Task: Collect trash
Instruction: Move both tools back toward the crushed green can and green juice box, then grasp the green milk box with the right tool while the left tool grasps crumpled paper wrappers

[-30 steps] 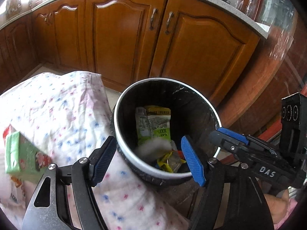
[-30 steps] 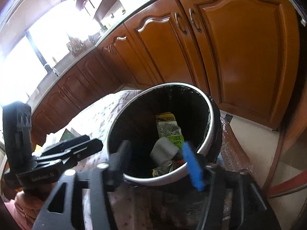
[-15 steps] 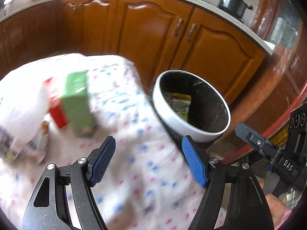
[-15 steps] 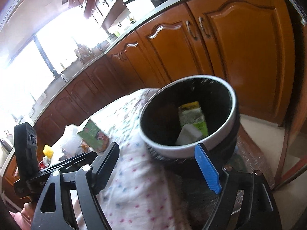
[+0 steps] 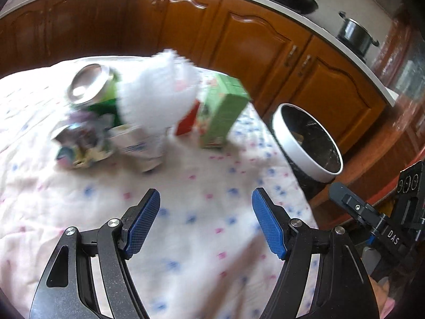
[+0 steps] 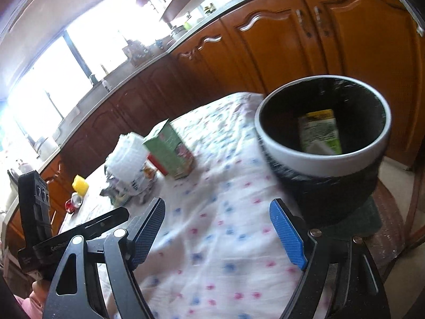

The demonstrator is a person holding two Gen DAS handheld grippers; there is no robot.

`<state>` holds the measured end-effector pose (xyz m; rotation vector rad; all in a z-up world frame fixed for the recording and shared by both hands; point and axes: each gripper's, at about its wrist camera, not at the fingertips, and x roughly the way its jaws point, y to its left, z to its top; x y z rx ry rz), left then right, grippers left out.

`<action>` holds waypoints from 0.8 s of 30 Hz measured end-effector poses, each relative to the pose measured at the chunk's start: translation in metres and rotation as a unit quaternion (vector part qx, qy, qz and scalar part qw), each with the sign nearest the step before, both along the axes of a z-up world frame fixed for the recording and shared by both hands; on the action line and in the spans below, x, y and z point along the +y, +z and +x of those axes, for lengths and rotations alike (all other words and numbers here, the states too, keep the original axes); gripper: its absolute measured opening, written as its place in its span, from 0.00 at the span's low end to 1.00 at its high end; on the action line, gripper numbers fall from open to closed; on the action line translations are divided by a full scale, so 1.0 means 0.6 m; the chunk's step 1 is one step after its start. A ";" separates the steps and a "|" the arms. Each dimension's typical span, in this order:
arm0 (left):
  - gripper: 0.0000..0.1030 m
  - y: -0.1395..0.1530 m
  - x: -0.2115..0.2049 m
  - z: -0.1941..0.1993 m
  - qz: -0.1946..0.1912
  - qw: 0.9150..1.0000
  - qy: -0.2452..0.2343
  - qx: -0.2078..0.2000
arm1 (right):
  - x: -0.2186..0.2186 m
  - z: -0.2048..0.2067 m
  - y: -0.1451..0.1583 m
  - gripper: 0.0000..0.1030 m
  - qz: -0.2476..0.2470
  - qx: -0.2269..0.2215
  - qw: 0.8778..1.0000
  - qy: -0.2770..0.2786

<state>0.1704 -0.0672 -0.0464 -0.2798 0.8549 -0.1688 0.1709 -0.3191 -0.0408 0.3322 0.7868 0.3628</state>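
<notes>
Left view: my left gripper (image 5: pixel 205 222), jaws wide and empty, has swung from the bin (image 5: pixel 308 143) to trash (image 5: pixel 148 106) mid-table.
Right view: my right gripper (image 6: pixel 216 235) gapes empty; bin (image 6: pixel 322 156) at table's edge; next pickup.

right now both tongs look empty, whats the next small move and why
Probably ease the left tongs forward toward the green carton and close on it. Both the left and right tongs are open and hold nothing, the carton stands upright at the near edge of the trash pile, and the bin beside the table already holds wrappers.
</notes>
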 end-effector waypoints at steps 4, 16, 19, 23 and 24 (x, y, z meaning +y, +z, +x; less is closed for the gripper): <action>0.71 -0.006 0.045 -0.017 -0.006 1.000 0.026 0.003 | 0.037 0.007 -0.004 0.80 -0.007 0.003 1.000 0.016; 0.71 -0.014 0.164 -0.013 -0.021 0.994 0.103 0.004 | 0.124 0.054 -0.007 0.80 -0.028 -0.002 0.999 0.038; 0.71 -0.020 0.180 -0.005 -0.026 0.993 0.112 0.007 | 0.139 0.067 -0.010 0.80 -0.036 -0.005 0.999 0.037; 0.71 -0.025 0.195 0.008 -0.029 0.993 0.115 0.009 | 0.158 0.088 -0.010 0.80 -0.050 -0.013 0.998 0.036; 0.71 -0.024 0.199 0.013 -0.029 0.993 0.116 0.008 | 0.163 0.097 -0.010 0.80 -0.055 -0.013 0.998 0.035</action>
